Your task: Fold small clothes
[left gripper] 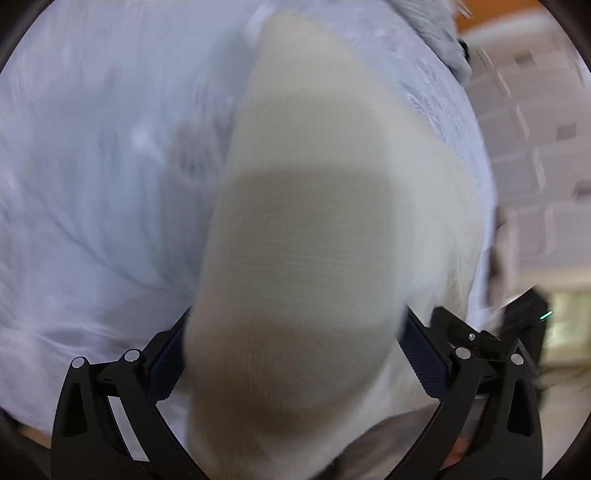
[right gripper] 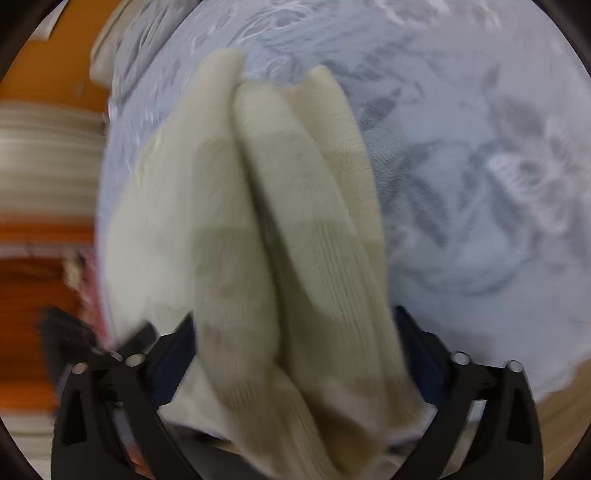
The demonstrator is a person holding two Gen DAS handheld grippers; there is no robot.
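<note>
A cream ribbed sock [left gripper: 306, 236] with a darker beige band fills the middle of the left wrist view, held up over a pale blue cloth [left gripper: 92, 166]. My left gripper [left gripper: 291, 350] is shut on the sock, which hides the fingertips. In the right wrist view the cream sock [right gripper: 280, 229] hangs in folds between the fingers. My right gripper [right gripper: 295, 350] is shut on it. The pale blue cloth [right gripper: 480, 166] lies behind. Both views are motion-blurred.
A grey garment [left gripper: 439, 33] lies at the far edge of the cloth and also shows in the right wrist view [right gripper: 136, 40]. An orange surface [right gripper: 40, 74] lies to the left. A tiled floor [left gripper: 535, 129] shows at right.
</note>
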